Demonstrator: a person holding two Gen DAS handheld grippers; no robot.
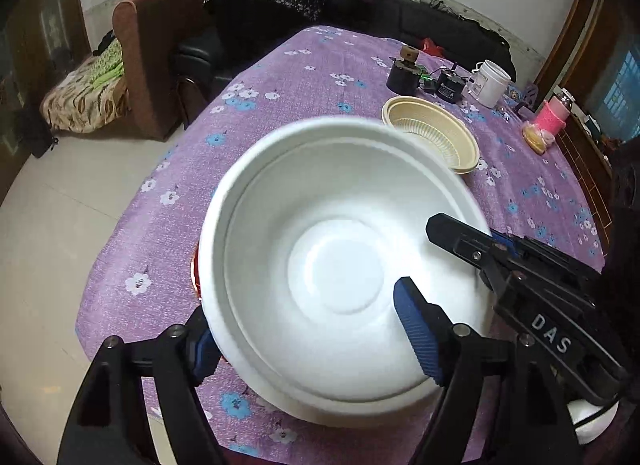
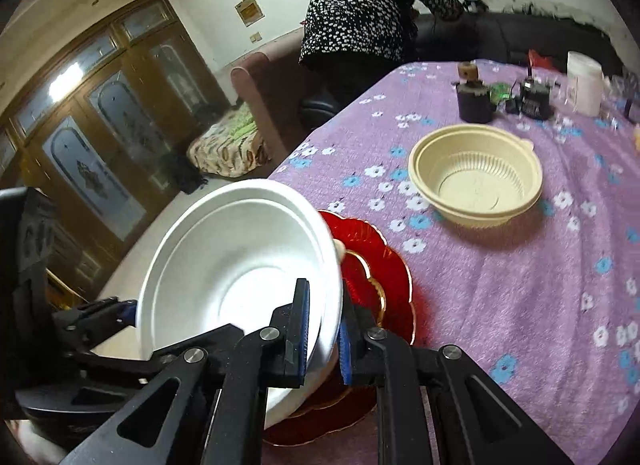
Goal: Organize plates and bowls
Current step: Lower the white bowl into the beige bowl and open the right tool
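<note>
A white foam bowl (image 1: 320, 265) fills the left wrist view and shows tilted in the right wrist view (image 2: 236, 265). My right gripper (image 2: 322, 339) is shut on the bowl's right rim, one pad inside and one outside; it also shows in the left wrist view (image 1: 476, 249). My left gripper (image 1: 312, 333) is open, with the bowl between its blue pads (image 1: 416, 329). Under the bowl lies a red plate with gold trim (image 2: 380, 285). A beige ribbed bowl (image 2: 476, 177) stands apart on the purple tablecloth, also seen in the left wrist view (image 1: 436, 133).
The table carries a purple flowered cloth (image 2: 500, 285). At its far side stand a black device (image 2: 474, 99), a white jar (image 2: 584, 81) and a pink cup (image 1: 554, 117). A person in a flowered top (image 2: 360, 5) bends by a sofa (image 1: 136, 65) beyond the table's edge.
</note>
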